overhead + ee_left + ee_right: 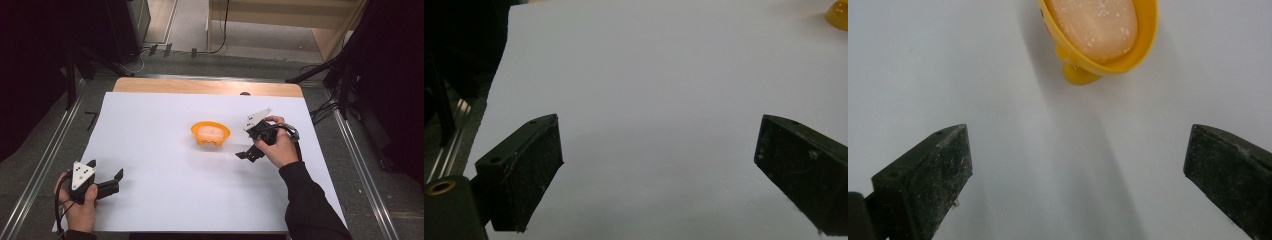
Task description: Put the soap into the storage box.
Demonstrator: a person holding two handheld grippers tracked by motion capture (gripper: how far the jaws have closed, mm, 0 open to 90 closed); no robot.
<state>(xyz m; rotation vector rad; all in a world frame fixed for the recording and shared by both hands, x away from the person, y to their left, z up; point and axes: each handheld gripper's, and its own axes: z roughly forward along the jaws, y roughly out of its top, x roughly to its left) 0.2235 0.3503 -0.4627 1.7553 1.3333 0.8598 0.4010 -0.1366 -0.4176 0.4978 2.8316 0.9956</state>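
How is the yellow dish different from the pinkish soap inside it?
The yellow dish is bright yellow plastic, while the soap is pale pinkish-orange with white specks. The dish is bigger and hollow, holding the soap; the soap is a solid rounded bar lying inside. The dish stands on little feet on the white table, whereas the soap touches just the dish. Both are oval.

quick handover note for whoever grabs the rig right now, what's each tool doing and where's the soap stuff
Right tool: jaws wide open, nothing between them, just right of the yellow soap dish, not touching it.
Left tool: open, empty, at the near left corner of the white sheet.
Things: the dish stands mid-sheet on its feet with the pale bar of soap lying in it.
Done: soap sits in the dish.
Left: hard to tell; the right tool faces the dish, so possibly moving it.
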